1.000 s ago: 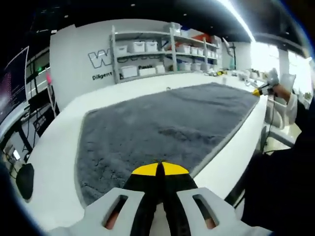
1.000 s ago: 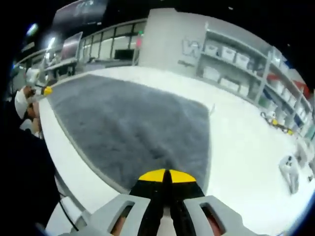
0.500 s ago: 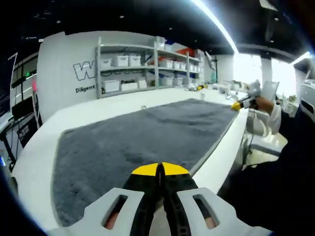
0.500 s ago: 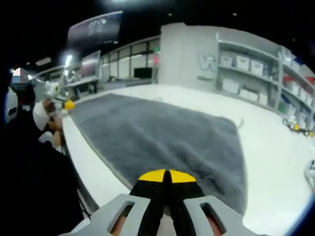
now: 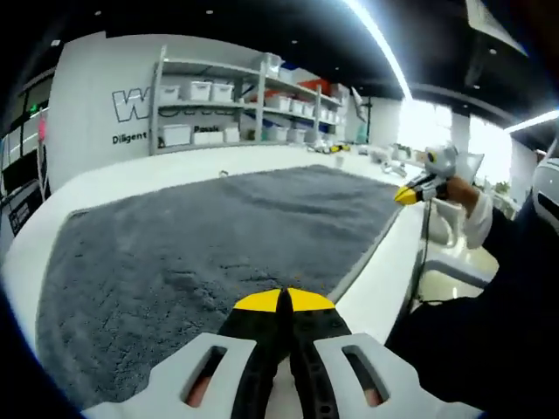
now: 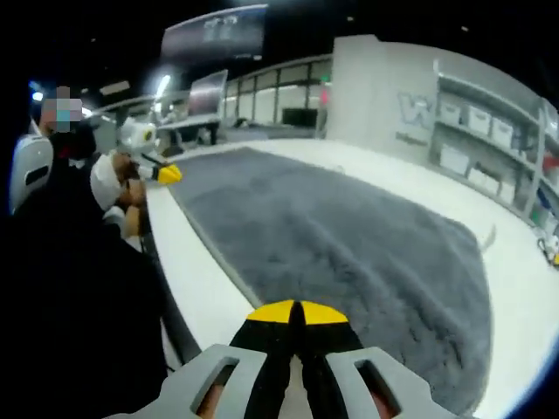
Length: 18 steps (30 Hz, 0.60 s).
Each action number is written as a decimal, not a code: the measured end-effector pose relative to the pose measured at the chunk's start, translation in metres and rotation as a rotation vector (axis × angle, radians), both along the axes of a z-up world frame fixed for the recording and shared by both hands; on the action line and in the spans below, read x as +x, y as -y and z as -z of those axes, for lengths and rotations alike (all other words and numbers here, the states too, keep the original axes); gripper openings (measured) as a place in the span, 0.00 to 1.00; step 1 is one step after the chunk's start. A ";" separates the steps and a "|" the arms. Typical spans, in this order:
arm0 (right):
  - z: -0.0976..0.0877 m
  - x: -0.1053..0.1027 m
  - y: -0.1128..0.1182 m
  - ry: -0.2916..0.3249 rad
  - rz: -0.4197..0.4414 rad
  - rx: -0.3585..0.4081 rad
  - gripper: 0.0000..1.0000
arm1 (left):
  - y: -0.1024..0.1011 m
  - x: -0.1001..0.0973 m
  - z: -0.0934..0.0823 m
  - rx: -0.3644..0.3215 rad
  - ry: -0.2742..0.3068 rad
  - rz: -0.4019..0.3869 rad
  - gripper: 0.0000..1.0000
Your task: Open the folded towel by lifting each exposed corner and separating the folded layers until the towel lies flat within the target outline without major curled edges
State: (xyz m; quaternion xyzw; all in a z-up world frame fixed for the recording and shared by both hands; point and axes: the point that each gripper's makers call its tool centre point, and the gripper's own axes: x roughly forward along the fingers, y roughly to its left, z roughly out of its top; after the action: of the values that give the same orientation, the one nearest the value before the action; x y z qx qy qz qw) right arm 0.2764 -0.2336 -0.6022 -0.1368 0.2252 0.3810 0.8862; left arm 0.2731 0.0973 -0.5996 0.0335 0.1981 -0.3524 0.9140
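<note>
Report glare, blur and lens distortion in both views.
Left gripper view: the bright window area and ceiling light strip blow out; fisheye bows the white table. Right gripper view: darker and softer, with the fluffy grey towel smeared and the left claw hazy.

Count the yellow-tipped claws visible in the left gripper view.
2. The left claw rises from the bottom centre, over the grey towel; the right claw sits at the right, past the towel's far corner.
</note>
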 end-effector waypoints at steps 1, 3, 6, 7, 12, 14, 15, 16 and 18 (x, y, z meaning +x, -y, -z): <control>0.000 -0.002 -0.001 -0.007 -0.003 -0.008 0.00 | 0.000 0.000 0.000 0.016 0.001 -0.004 0.01; 0.001 -0.005 -0.002 -0.014 -0.016 -0.036 0.00 | 0.000 -0.001 0.000 0.034 -0.006 -0.008 0.01; 0.001 -0.009 -0.002 -0.023 -0.025 -0.066 0.00 | -0.001 -0.004 0.001 0.047 -0.017 -0.004 0.01; 0.001 -0.010 -0.002 -0.024 -0.026 -0.071 0.00 | -0.002 -0.006 0.000 0.043 -0.026 0.000 0.01; -0.001 -0.014 -0.003 -0.010 -0.049 -0.117 0.00 | -0.005 -0.014 0.000 0.002 -0.094 0.014 0.01; -0.012 -0.009 -0.013 0.048 -0.054 -0.089 0.00 | -0.002 -0.013 -0.002 0.028 -0.077 0.030 0.01; -0.016 -0.009 -0.020 0.055 -0.056 -0.050 0.00 | 0.001 -0.011 -0.004 0.029 -0.061 0.036 0.01; -0.022 -0.008 -0.030 0.057 -0.061 0.002 0.00 | 0.007 -0.009 -0.008 0.011 -0.045 0.040 0.01; -0.026 -0.008 -0.048 0.070 -0.105 0.017 0.00 | 0.020 -0.008 -0.015 -0.069 -0.068 0.045 0.01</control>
State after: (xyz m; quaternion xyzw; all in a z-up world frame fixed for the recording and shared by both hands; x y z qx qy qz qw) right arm 0.2683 -0.1856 -0.5760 -0.1540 0.1831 0.4239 0.8735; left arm 0.2655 0.0775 -0.5847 -0.0055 0.2160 -0.3803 0.8993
